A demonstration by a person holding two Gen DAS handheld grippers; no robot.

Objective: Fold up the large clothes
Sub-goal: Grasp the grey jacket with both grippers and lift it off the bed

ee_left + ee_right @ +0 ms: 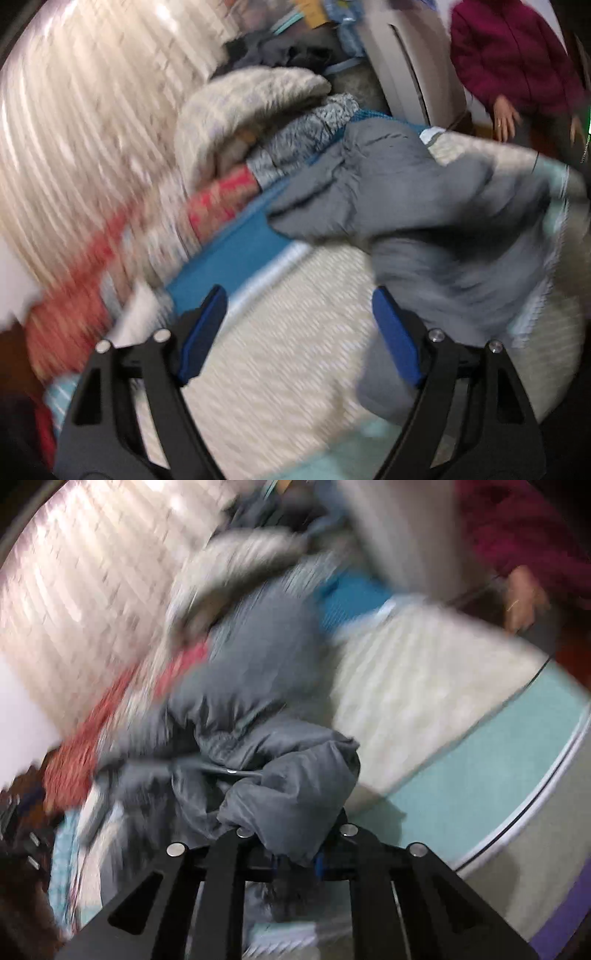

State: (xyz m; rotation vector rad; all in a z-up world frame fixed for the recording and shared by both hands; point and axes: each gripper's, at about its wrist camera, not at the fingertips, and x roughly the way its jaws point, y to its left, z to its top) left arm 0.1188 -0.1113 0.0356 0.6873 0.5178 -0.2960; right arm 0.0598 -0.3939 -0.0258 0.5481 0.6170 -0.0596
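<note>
- bed (424, 686): pale cover, grey padded jacket (424, 206) bunched on it, running away from both grippers;
- right gripper (295, 864): nearer, nearly closed, pinching the jacket's near edge;
- left gripper (295, 332): jaws wide, empty; jacket just to its right.

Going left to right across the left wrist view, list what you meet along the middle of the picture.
Pale striped curtain → red patterned bedding → blue fabric → grey puffy jacket, with a person's maroon sleeve further back on the right.
</note>
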